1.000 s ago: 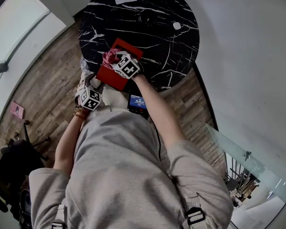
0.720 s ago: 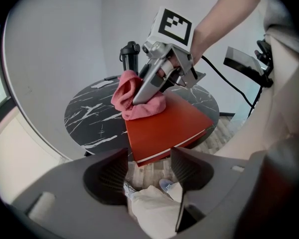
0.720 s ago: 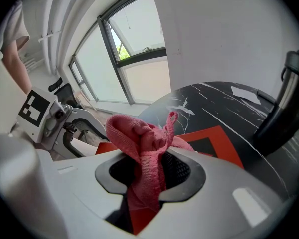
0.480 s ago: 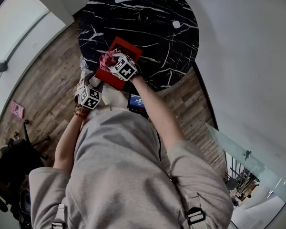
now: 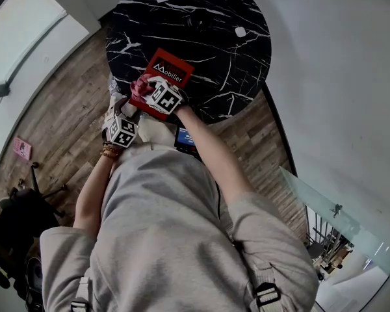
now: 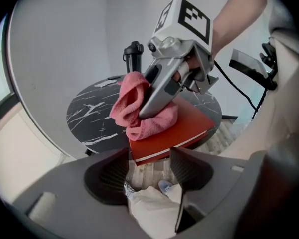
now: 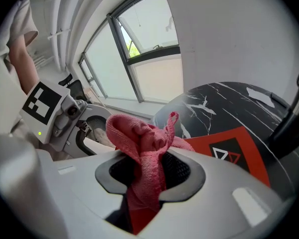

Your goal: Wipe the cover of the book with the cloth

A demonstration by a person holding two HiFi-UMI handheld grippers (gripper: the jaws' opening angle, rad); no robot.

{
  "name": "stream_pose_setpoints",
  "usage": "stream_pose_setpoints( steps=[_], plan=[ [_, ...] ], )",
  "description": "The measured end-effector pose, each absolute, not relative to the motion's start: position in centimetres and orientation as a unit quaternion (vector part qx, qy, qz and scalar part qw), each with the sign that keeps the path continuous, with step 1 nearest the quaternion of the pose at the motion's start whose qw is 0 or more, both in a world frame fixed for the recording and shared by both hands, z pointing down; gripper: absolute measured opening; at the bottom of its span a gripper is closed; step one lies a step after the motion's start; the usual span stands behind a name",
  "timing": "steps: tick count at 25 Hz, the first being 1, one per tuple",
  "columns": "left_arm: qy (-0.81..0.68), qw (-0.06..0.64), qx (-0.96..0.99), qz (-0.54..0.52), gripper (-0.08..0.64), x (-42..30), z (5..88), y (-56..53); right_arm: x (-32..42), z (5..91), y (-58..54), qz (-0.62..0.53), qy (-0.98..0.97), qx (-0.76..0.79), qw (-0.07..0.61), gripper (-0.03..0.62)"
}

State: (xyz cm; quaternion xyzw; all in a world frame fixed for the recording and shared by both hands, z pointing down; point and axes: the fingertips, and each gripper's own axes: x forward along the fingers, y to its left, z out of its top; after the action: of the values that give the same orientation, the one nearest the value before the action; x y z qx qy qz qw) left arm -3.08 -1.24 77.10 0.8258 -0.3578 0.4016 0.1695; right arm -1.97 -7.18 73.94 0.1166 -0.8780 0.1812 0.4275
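Right gripper (image 7: 149, 176) clamps pink cloth (image 7: 139, 138) on red book (image 5: 172, 73), near-left corner; wiping probably partway. Left gripper (image 6: 149, 171) gapes, empty.

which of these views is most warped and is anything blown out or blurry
Head view: the fisheye curves straight edges around the table; evenly lit and sharp. Left gripper view: dark vignette at the corners; cloth and book are crisp, the near jaws slightly soft. Right gripper view: the strongest bending; the window frame bows and its panes are washed out, while the cloth is sharp.
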Motion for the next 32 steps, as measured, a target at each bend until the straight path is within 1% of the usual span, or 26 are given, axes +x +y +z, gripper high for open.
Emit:
stream_pose_setpoints(
  steps=[11,14,16,17,19,21,25,28,30,32],
  plan=[
    [-0.371,0.177,0.821,0.395,0.253,-3.2,77.2,-1.2,-3.9,74.1,-3.2,0.174,-0.875,0.051,0.450,0.147],
    [-0.373,0.187,0.818,0.397,0.255,-3.8,77.0,-0.6,-4.4,74.2,-1.6,0.221,-0.858,0.023,0.462,0.147],
    [-0.351,0.186,0.827,0.397,0.283,-3.8,76.5,0.3,-4.3,73.7,0.1,0.308,-0.836,-0.022,0.453,0.148],
    [-0.335,0.182,0.838,0.391,0.284,-3.7,75.9,0.8,-4.3,72.8,0.9,0.366,-0.824,-0.050,0.429,0.149],
    [-0.306,0.175,0.861,0.366,0.284,-3.6,73.9,1.5,-4.4,69.2,1.7,0.466,-0.808,-0.098,0.348,0.149],
    [-0.295,0.161,0.878,0.340,0.281,-4.1,71.1,1.1,-4.5,64.5,0.7,0.498,-0.818,-0.111,0.266,0.149],
    [-0.308,0.116,0.904,0.272,0.252,-4.5,63.5,-2.0,-2.6,56.1,-2.3,0.466,-0.870,-0.050,0.155,0.150],
    [-0.306,0.100,0.930,0.178,0.215,-4.0,56.6,-4.0,-1.3,48.8,-3.7,0.445,-0.894,0.013,0.048,0.152],
    [-0.285,0.103,0.948,0.098,0.177,-3.5,51.2,-5.1,-0.2,44.1,-4.7,0.390,-0.917,0.081,-0.011,0.152],
    [-0.273,0.085,0.958,0.037,0.131,-3.5,45.7,-5.6,0.7,39.9,-5.1,0.306,-0.934,0.175,-0.051,0.152]
  ],
)
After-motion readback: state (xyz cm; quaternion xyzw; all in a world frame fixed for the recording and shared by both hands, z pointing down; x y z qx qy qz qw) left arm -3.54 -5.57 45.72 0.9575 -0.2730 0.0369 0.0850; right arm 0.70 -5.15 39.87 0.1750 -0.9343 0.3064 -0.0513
